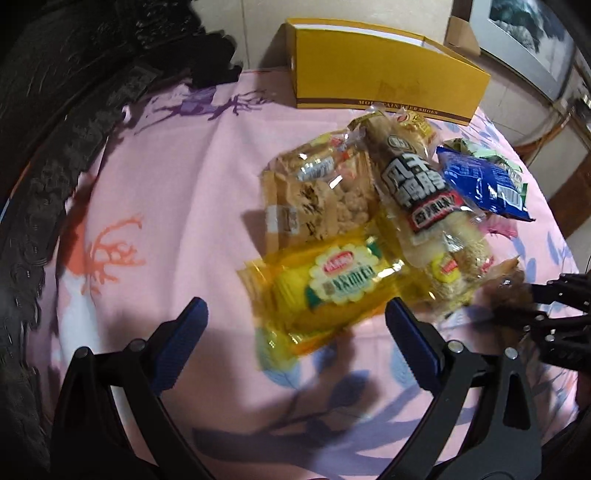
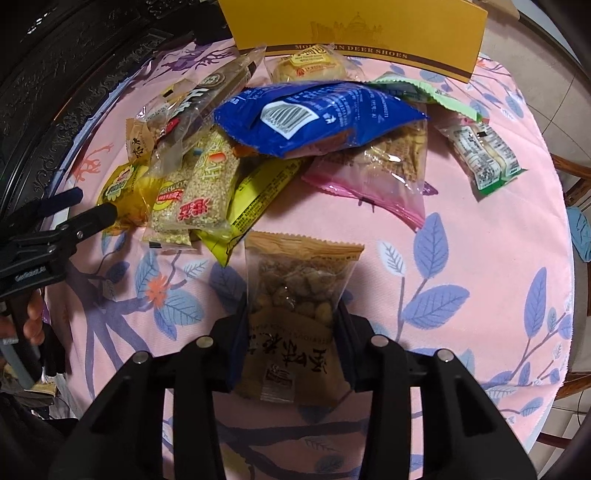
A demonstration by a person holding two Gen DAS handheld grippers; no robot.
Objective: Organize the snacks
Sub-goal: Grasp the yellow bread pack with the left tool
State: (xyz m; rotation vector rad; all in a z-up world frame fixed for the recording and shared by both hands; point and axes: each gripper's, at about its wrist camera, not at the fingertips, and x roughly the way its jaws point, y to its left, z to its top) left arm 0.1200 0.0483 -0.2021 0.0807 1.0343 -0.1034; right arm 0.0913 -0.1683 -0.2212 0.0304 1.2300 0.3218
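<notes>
Between the fingers of the right gripper (image 2: 293, 314) a peanut packet (image 2: 295, 295) is clamped at its sides. Its long axis runs from 6 to 12 o'clock in the right wrist view, the crimped tan edge pointing to 12 and the printed label lying at the 6 o'clock end between the pads. The packet is seen above the pink cloth (image 2: 461, 229), just short of the snack pile (image 2: 280, 140), which lies toward 12 o'clock before the yellow box (image 2: 354, 33). A blue bag (image 2: 317, 114) is seen atop the pile, its long axis from 9 to 3 o'clock.

The left gripper (image 1: 295, 321) is held wide open with nothing between its blue pads (image 1: 184, 332). A yellow bread pack (image 1: 332, 288) lies just beyond them, its long axis from 8 to 2 o'clock in the left wrist view.
</notes>
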